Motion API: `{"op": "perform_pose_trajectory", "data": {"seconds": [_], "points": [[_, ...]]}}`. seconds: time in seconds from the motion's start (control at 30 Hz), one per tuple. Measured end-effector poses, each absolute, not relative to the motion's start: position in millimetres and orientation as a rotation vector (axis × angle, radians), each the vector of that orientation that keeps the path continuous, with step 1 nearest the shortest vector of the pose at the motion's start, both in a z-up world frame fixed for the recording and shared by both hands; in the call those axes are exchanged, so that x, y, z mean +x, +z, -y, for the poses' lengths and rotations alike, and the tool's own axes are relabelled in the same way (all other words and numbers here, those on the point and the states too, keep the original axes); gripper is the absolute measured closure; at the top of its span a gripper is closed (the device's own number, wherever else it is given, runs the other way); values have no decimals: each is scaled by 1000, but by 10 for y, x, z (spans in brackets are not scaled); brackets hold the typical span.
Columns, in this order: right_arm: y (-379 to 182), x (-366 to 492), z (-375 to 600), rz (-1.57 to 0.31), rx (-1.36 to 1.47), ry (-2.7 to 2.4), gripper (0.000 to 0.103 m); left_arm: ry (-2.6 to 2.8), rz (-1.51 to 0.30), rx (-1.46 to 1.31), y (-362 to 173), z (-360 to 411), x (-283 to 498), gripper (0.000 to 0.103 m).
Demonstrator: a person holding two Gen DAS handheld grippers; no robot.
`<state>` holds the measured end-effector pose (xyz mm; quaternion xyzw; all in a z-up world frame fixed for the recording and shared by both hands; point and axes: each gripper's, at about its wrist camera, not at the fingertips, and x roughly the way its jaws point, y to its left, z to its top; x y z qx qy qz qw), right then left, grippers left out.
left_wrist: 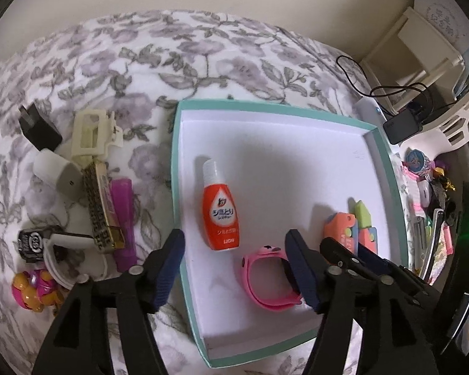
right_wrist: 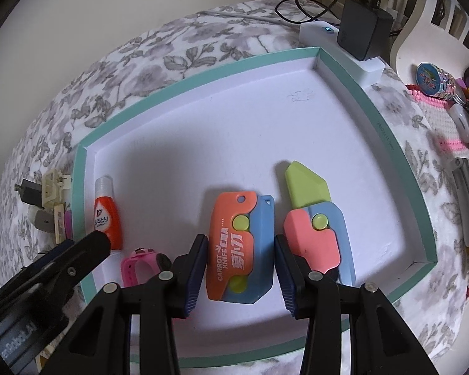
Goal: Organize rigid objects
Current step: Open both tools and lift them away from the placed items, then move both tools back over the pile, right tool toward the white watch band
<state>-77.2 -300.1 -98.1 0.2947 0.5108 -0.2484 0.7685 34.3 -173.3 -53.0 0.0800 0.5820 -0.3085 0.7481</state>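
While the right claw (right_wrist: 239, 268) straddles the orange carrot knife (right_wrist: 239, 247) inside the teal-rimmed box (right_wrist: 184, 73), its fingers stand apart on either side of the toy, with a visible gap on each side; no grip. The knife lies flat on the white box floor, just beside a second carrot knife (right_wrist: 315, 218) with its green blade out.

Left claw (left_wrist: 234, 262): fingers wide apart, empty, hovering over the near left part of the box. Between and just ahead of its fingers sit the orange bottle (left_wrist: 221, 209) and the pink watch (left_wrist: 265, 276), both lying in the box.

Unsorted items lie on the floral bed cover (left_wrist: 140, 56) left of the box: cream hair clip (left_wrist: 89, 134), black plug (left_wrist: 39, 126), white adapter (left_wrist: 57, 173), purple lighter (left_wrist: 122, 218), gold barrette (left_wrist: 101, 206), and a small orange figure (left_wrist: 36, 287).

Judgement: four items are boxed and the pile outside is untouched. Whether the right claw is placing the knife or about to reposition it cannot be told. The left claw is free and closest to the pile; the next pick calls for swinging it left over the rim, lowering onto a single item such as the lighter, and closing without snagging its neighbours, which touch each other.
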Motion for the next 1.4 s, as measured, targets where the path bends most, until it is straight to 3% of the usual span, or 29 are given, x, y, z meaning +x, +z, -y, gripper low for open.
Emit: {"op": "perform_pose_trajectory", "data": {"seconds": [0.33,0.43,0.5,0.6,0.67,0.9,0.97,1.07,1.4], "points": [[-764,-779,2950,-1037,604,-529,57,-628,-1210,104,-354,1546,486,26],[-757,-780,2941,-1036,598,-531,57,-604,-1202,89,-334,1470,544,23],[-760,-780,2933,-1039,594,-531,57,-579,-1194,88,-329,1420,583,14],[-769,-765,2921,-1045,581,-530,55,-537,-1179,96,-332,1341,637,12],[-775,-756,2903,-1046,566,-532,41,-516,-1177,105,-350,1299,667,12],[-761,-722,2868,-1038,514,-533,27,-461,-1190,108,-442,1199,742,7],[-761,-707,2875,-1038,495,-535,16,-450,-1181,109,-440,1184,752,7],[-761,-703,2867,-1040,475,-543,8,-443,-1160,95,-417,1148,759,7],[-789,-695,2879,-1052,462,-548,1,-423,-1115,40,-373,1014,827,7]]}}
